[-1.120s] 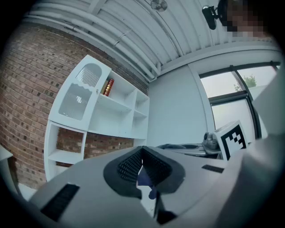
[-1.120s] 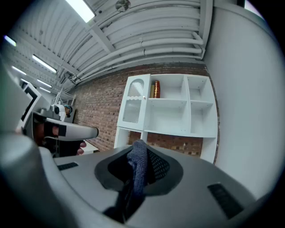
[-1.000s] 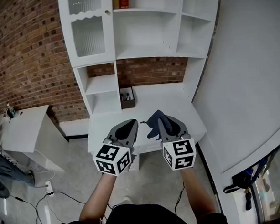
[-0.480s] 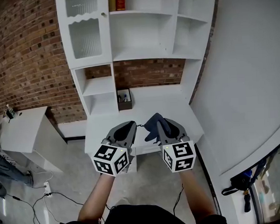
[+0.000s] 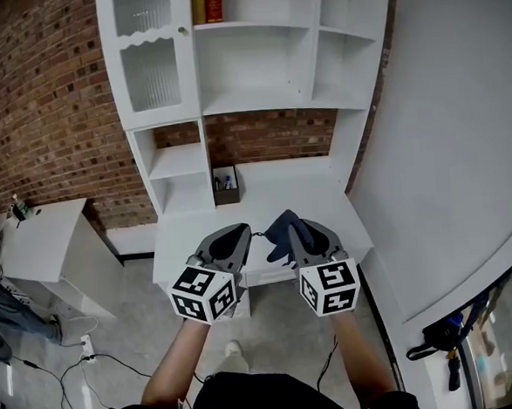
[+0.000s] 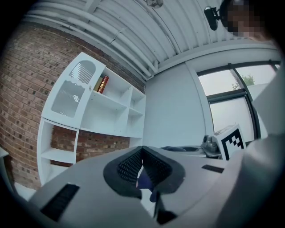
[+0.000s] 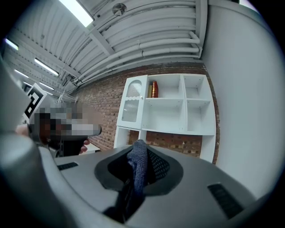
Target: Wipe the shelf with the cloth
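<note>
A tall white shelf unit (image 5: 257, 99) stands against a brick wall, with a white desk surface (image 5: 273, 194) at its foot. It also shows ahead in the left gripper view as the shelf unit (image 6: 107, 100) and in the right gripper view as the shelf unit (image 7: 169, 113). My right gripper (image 5: 285, 222) is held low in front of the desk, shut on a dark blue cloth (image 5: 277, 228); the cloth (image 7: 138, 167) stands up between its jaws. My left gripper (image 5: 240, 233) hovers beside it, jaws shut at the tips (image 6: 141, 150), nothing clearly gripped.
Red and yellow books (image 5: 207, 0) stand on the top shelf. A small box of pens (image 5: 226, 185) sits at the desk's back left. A low white side table (image 5: 40, 236) is at the left, cables (image 5: 49, 371) on the floor, a white wall (image 5: 444, 142) at the right.
The view has drifted a little, so the shelf unit sits slightly more to the left. Both grippers hold nearly the same pose, and the cloth stays in the right one.
</note>
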{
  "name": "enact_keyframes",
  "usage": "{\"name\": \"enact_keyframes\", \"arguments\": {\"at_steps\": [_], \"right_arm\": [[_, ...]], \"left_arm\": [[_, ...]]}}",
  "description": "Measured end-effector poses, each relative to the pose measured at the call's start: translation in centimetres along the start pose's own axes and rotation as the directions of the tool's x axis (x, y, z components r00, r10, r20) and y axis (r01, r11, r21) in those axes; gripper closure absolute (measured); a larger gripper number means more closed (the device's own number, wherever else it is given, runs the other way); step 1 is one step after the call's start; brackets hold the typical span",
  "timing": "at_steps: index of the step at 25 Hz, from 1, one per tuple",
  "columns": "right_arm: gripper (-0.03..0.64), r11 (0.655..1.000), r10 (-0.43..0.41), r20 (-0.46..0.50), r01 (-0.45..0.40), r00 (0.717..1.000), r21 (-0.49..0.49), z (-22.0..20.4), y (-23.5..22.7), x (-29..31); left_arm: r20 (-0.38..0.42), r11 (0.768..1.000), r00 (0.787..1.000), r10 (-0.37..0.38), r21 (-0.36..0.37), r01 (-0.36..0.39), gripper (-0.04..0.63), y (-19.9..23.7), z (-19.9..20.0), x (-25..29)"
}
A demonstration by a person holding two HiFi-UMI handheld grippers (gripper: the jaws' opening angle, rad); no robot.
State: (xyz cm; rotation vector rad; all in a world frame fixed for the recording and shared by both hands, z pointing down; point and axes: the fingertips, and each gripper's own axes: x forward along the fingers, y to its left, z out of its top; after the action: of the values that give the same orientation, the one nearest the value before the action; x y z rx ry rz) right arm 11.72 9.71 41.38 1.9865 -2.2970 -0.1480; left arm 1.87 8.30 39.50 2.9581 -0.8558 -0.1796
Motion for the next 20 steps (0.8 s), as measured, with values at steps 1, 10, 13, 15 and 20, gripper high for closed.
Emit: {"name": "enact_keyframes", "arguments": {"at_steps": [1, 10, 13, 15, 20], "right_arm": [[0.549, 1.0, 0.003, 0.001, -0.003, 1.0, 0.002, 0.0, -0.2, 0.2], [0.549, 0.999, 0.041, -0.011, -0.041, 0.999, 0.005, -0.5, -1.0, 4.6], [0.549, 0.999, 0.049, -0.018, -0.048, 0.999, 0.008, -0.8, -1.5, 6.6], [0.549, 0.999, 0.05, -0.021, -0.05, 0.998, 0.012, -0.9, -2.0, 8.0], [0.549, 0.998, 0.06, -0.024, -0.06, 0.998, 0.021, -1.0, -3.1, 11.7]], "left_arm": [[0.005, 1.0, 1.0, -0.004, -0.014, 0.004, 0.58, 0.2, 0.1, 0.2], [0.0, 0.998, 1.0, 0.028, -0.051, -0.028, 0.58, 4.0, -0.8, 3.0], [-0.007, 0.998, 0.999, 0.035, -0.06, -0.035, 0.58, 5.7, -1.0, 4.5], [-0.01, 0.997, 0.999, 0.035, -0.068, -0.035, 0.58, 6.7, -0.9, 5.5], [-0.014, 0.997, 0.999, 0.039, -0.063, -0.039, 0.58, 9.5, -0.5, 8.3]]}}
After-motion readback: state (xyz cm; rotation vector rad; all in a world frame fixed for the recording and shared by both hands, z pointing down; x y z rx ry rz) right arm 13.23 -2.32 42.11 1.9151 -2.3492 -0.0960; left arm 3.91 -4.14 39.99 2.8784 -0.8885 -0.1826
